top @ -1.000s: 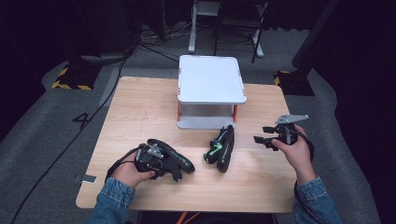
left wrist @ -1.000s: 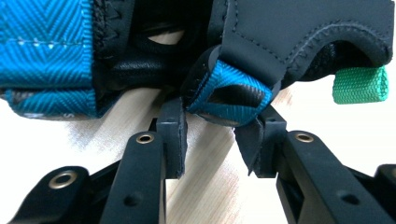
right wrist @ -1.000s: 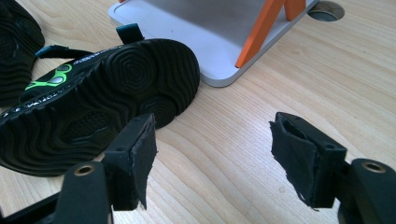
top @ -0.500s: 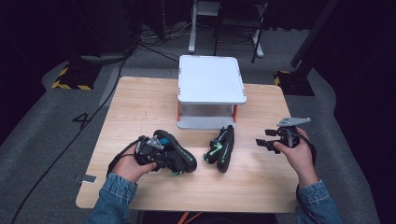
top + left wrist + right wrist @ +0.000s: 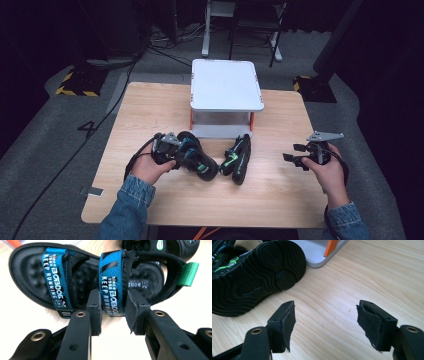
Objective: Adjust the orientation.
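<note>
- Two denim sleeves come in at the near edge of the tabletop [image 5: 165,105], one hand on each claw.
- Left claw [image 5: 176,150]: it sits at the near left, with its pads on either side of the middle blue strap [image 5: 111,282] of a black sandal [image 5: 197,157]. In the left gripper view the left pad touches the strap's edge, while the right pad [image 5: 135,312] stands just off it with a sliver of gap, so the strap is between the pads and I cannot tell whether it is truly pinched. The log's small closing drift is too slight to call a move.
- That sandal lies sole down with its footbed up (the straps read "KEEP RUNNING" in white letters), with a second blue strap [image 5: 55,280] nearer the toe and a green pull tab [image 5: 188,273] at the heel end.
- Right claw [image 5: 300,159]: it is held at the near right, well apart from both sandals, with its pads spread wide and bare wood between them in the right gripper view [image 5: 325,322].
- Second sandal [image 5: 239,157]: it lies between the two claws, tipped on its side with green trim showing, just beside the first one. The right gripper view shows its black ridged sole [image 5: 259,272] facing that claw.
- White shelf stand [image 5: 225,85]: it stands farther back, at mid-tabletop, with orange legs [image 5: 331,246], its front edge just behind the sandals.
- Beyond the tabletop: grey floor, cables, and yellow-and-black hazard tape [image 5: 75,85] at the far left.
</note>
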### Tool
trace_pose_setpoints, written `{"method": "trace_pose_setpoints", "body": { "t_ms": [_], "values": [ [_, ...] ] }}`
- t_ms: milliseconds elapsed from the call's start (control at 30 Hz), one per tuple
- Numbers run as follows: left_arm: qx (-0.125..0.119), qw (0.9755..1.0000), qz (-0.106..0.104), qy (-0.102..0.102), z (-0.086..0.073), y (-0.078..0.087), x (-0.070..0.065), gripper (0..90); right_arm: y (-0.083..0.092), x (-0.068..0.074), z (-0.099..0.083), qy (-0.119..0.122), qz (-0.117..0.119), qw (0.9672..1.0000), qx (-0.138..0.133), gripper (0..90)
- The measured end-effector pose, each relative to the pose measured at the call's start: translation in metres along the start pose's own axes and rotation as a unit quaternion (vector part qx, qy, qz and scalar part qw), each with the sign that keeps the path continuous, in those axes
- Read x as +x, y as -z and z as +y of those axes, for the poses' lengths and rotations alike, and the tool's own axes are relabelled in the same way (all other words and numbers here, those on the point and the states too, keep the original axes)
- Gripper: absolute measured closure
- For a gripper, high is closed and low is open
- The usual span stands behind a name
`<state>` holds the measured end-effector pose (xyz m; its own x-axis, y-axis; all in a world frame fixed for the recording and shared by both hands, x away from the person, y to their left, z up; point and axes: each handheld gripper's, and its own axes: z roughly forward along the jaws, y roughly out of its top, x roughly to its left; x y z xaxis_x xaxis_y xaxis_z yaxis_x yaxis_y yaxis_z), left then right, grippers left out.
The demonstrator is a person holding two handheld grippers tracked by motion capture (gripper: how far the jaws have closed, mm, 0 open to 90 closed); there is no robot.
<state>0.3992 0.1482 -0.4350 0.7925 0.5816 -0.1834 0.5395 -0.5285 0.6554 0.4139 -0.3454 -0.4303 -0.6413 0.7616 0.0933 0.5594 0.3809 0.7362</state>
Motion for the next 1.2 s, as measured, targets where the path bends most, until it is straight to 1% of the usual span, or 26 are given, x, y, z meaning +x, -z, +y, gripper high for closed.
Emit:
{"method": "trace_pose_setpoints", "body": {
  "t_ms": [33, 167, 233, 267, 300, 333, 433, 467, 500, 533, 567, 600, 633, 700, 733, 767, 833, 867, 900, 967, 1033, 1067, 1100, 1133, 1167, 1200],
  "values": [
    [-0.001, 1.0, -0.004, 0.005, 0.003, -0.002, 0.002, 67.3, 0.001, 0.0, -0.002, -0.002, -0.001, 1.0, 0.001, 31.4],
    [-0.001, 1.0, -0.002, 0.009, 0.014, -0.011, 0.004, 66.7, 0.007, 0.0, -0.01, -0.009, -0.009, 0.9999, 0.004, 31.3],
    [-0.017, 0.9998, 0.01, -0.006, 0.02, -0.017, 0.003, 67.4, 0.011, -0.001, -0.015, -0.014, -0.014, 0.9998, 0.006, 31.3],
    [-0.015, 0.9998, 0.008, -0.007, 0.022, -0.021, 0.002, 67.5, 0.013, -0.002, -0.018, -0.015, -0.018, 0.9997, 0.005, 31.3],
    [-0.016, 0.9997, 0.016, -0.013, 0.025, -0.023, 0.001, 67.4, 0.016, -0.002, -0.02, -0.022, -0.021, 0.9995, 0.006, 31.3],
    [-0.012, 0.9997, 0.019, -0.013, 0.027, -0.025, 0.0, 67.2, 0.018, -0.003, -0.022, -0.02, -0.023, 0.9995, 0.005, 31.3],
    [-0.001, 0.9996, 0.025, -0.013, 0.03, -0.024, -0.002, 66.4, 0.024, -0.005, -0.026, -0.028, -0.031, 0.9991, 0.002, 31.1],
    [-0.011, 0.9991, 0.036, -0.019, 0.03, -0.024, -0.002, 63.9, 0.025, -0.005, -0.027, -0.032, -0.031, 0.999, 0.002, 31.1],
    [-0.026, 0.9981, 0.052, -0.022, 0.031, -0.023, -0.004, 58.1, 0.026, -0.005, -0.027, -0.03, -0.032, 0.999, 0.001, 31.1],
    [-0.033, 0.9978, 0.054, -0.021, 0.032, -0.021, -0.006, 46.2, 0.026, -0.006, -0.027, -0.03, -0.033, 0.999, 0.0, 31.1],
    [-0.039, 0.9976, 0.052, -0.02, 0.033, -0.019, -0.008, 41.8, 0.026, -0.005, -0.027, -0.029, -0.032, 0.9991, 0.0, 31.1],
    [-0.053, 0.9973, 0.047, -0.022, 0.034, -0.017, -0.012, 40.7, 0.026, -0.005, -0.026, -0.029, -0.031, 0.9991, -0.001, 31.1],
    [-0.06, 0.997, 0.041, -0.027, 0.036, -0.016, -0.017, 38.3, 0.025, -0.005, -0.026, -0.026, -0.03, 0.9992, 0.0, 31.0],
    [-0.071, 0.9964, 0.028, -0.038, 0.039, -0.015, -0.026, 37.7, 0.023, -0.004, -0.025, -0.026, -0.028, 0.9993, 0.002, 31.0],
    [-0.08, 0.9955, 0.018, -0.048, 0.042, -0.015, -0.033, 37.7, 0.023, -0.004, -0.025, -0.024, -0.028, 0.9993, 0.003, 31.0],
    [-0.083, 0.9951, 0.007, -0.053, 0.044, -0.017, -0.039, 38.6, 0.022, -0.003, -0.024, -0.023, -0.026, 0.9994, 0.003, 31.0],
    [-0.082, 0.9947, -0.009, -0.062, 0.047, -0.02, -0.049, 41.8, 0.021, -0.002, -0.023, -0.021, -0.025, 0.9995, 0.002, 30.9],
    [-0.076, 0.9946, -0.02, -0.068, 0.048, -0.025, -0.054, 43.4, 0.02, -0.002, -0.023, -0.021, -0.024, 0.9995, 0.003, 30.9],
    [-0.07, 0.9947, -0.026, -0.07, 0.048, -0.028, -0.056, 47.9, 0.02, -0.001, -0.022, -0.02, -0.023, 0.9995, 0.003, 30.9],
    [-0.055, 0.9954, -0.02, -0.076, 0.048, -0.037, -0.058, 55.2, 0.019, 0.0, -0.022, -0.02, -0.023, 0.9995, 0.005, 30.9],
    [-0.037, 0.9962, -0.005, -0.078, 0.046, -0.044, -0.057, 60.2, 0.018, 0.0, -0.022, -0.016, -0.021, 0.9996, 0.005, 30.9],
    [-0.03, 0.9964, 0.0, -0.079, 0.045, -0.045, -0.057, 65.5, 0.018, 0.0, -0.022, -0.017, -0.021, 0.9996, 0.006, 31.0],
    [-0.023, 0.9965, 0.001, -0.081, 0.045, -0.046, -0.056, 72.5, 0.017, 0.001, -0.022, -0.017, -0.02, 0.9996, 0.006, 30.9],
    [-0.024, 0.9967, -0.006, -0.077, 0.044, -0.045, -0.056, 79.8, 0.017, 0.001, -0.022, -0.016, -0.02, 0.9996, 0.006, 30.9],
    [-0.024, 0.9967, -0.007, -0.077, 0.044, -0.044, -0.056, 83.7, 0.016, 0.001, -0.021, -0.016, -0.02, 0.9997, 0.007, 30.9],
    [-0.021, 0.9964, -0.004, -0.082, 0.044, -0.042, -0.057, 84.4, 0.016, 0.002, -0.021, -0.014, -0.019, 0.9997, 0.008, 30.9]
  ]
}}
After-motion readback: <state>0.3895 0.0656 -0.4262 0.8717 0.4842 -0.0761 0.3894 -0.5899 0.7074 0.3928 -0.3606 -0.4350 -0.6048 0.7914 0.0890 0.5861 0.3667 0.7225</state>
